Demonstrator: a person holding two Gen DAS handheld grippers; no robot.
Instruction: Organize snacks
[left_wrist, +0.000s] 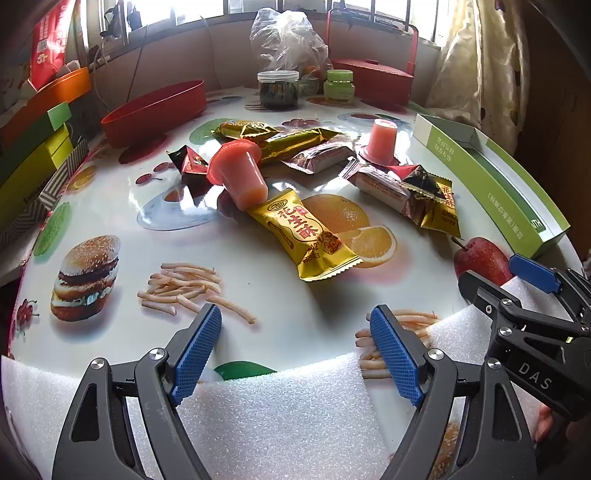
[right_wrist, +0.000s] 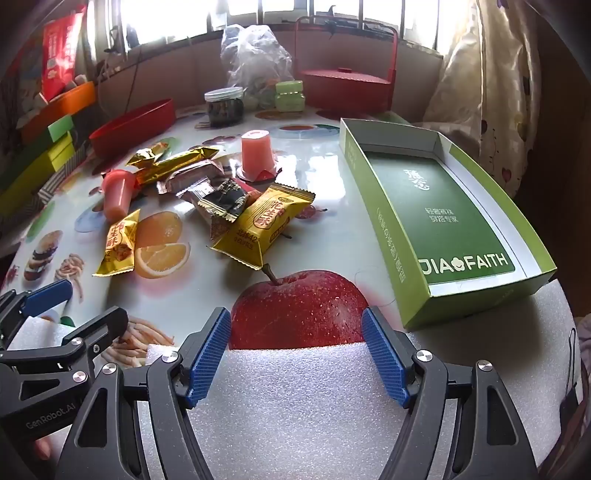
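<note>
Left gripper (left_wrist: 295, 343) and right gripper (right_wrist: 297, 347) both spread apart, empty, low in frame; snack packets (left_wrist: 306, 236) mid-table; green box (right_wrist: 443, 206) at right.

Foil-wrapped snack packets (right_wrist: 255, 221) lie mid-tabletop (right_wrist: 325, 206), left of the open green cardboard box (right_wrist: 384, 221), before the lidded clear jar (right_wrist: 224, 107).
</note>
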